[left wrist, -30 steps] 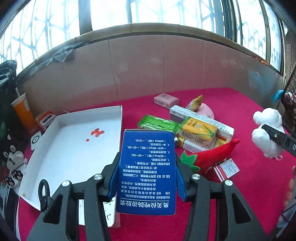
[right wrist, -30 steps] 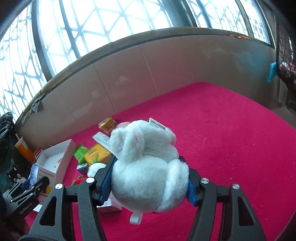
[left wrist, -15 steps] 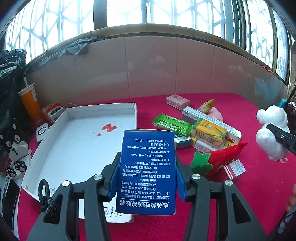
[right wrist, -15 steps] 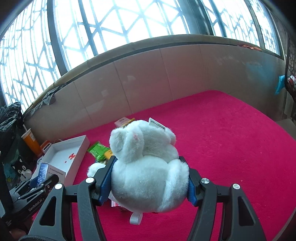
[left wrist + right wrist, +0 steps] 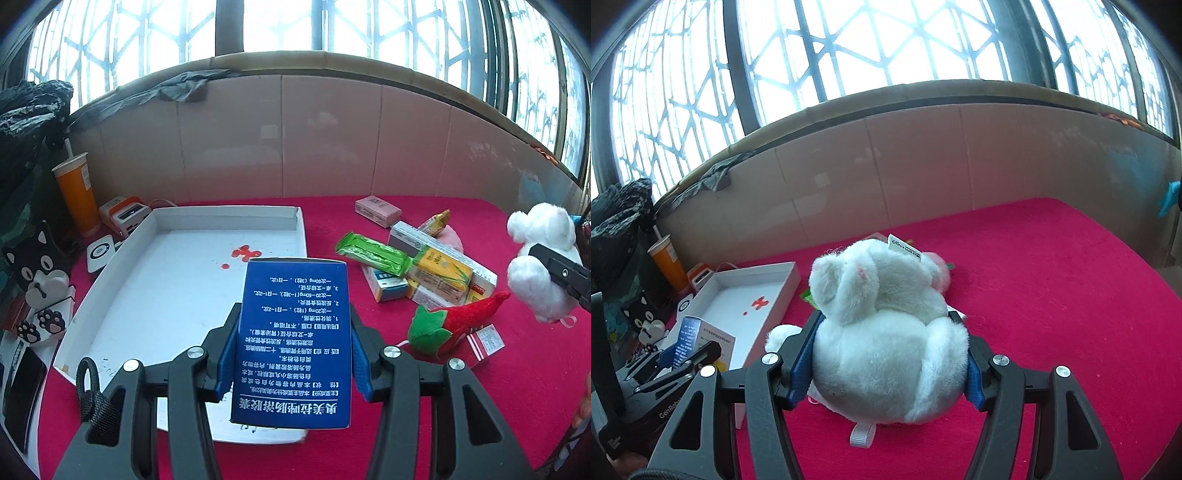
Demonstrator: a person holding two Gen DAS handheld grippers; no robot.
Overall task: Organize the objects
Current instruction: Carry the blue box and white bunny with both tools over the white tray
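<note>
My left gripper (image 5: 291, 354) is shut on a blue medicine box (image 5: 293, 339) with white print, held above the near right corner of a white shallow tray (image 5: 162, 221). My right gripper (image 5: 890, 350) is shut on a white plush rabbit (image 5: 886, 332), lifted above the red cloth. In the left wrist view the rabbit (image 5: 539, 254) hangs at the far right with a black finger across it. The right wrist view shows the left gripper (image 5: 679, 358) with the blue box (image 5: 685, 341) low on the left, over the tray (image 5: 792, 273).
A pile lies on the red cloth right of the tray: a green packet (image 5: 373, 253), a yellow box (image 5: 439, 271), a long white box (image 5: 413, 236), a pink box (image 5: 376, 208), a strawberry plush (image 5: 454, 325). An orange cup (image 5: 75, 192) and small devices stand left. A beige wall closes the back.
Both hands have shifted across the table and rolled slightly; the tray and pile now sit further right in the left wrist view. The rabbit rose a little. Both grips are unchanged.
</note>
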